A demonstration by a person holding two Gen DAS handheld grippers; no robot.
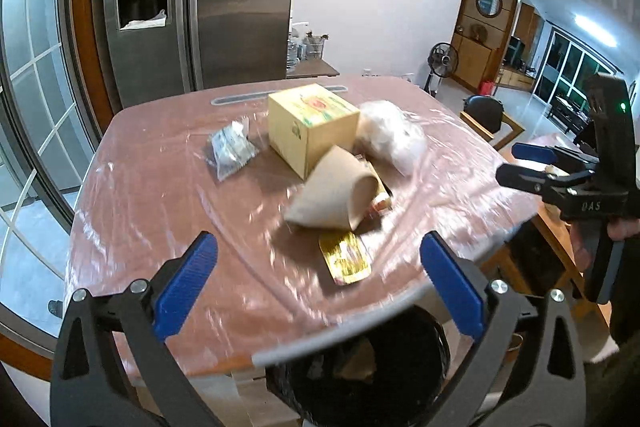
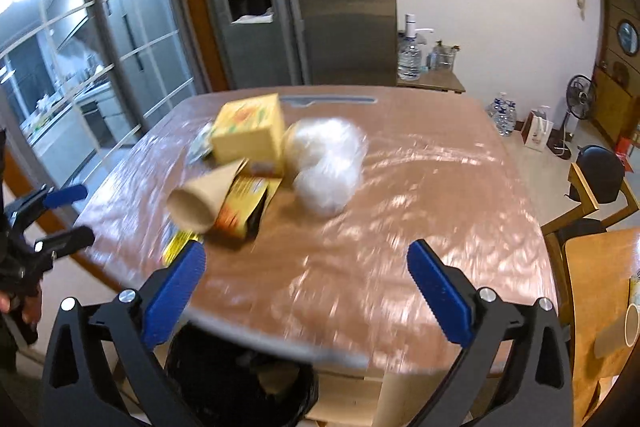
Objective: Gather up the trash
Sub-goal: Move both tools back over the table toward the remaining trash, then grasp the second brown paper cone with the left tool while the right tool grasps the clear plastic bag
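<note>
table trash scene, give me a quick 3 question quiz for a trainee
1. True or false: the paper cup stands upright on the table.
2. Which item lies nearest the table's front edge, above the black bin?
A. yellow box
B. gold wrapper
C. clear plastic bag
3. Fill in: the left gripper and the right gripper both have their jaws ____.

Key
1. False; it lies on its side.
2. B
3. open, holding nothing
</note>
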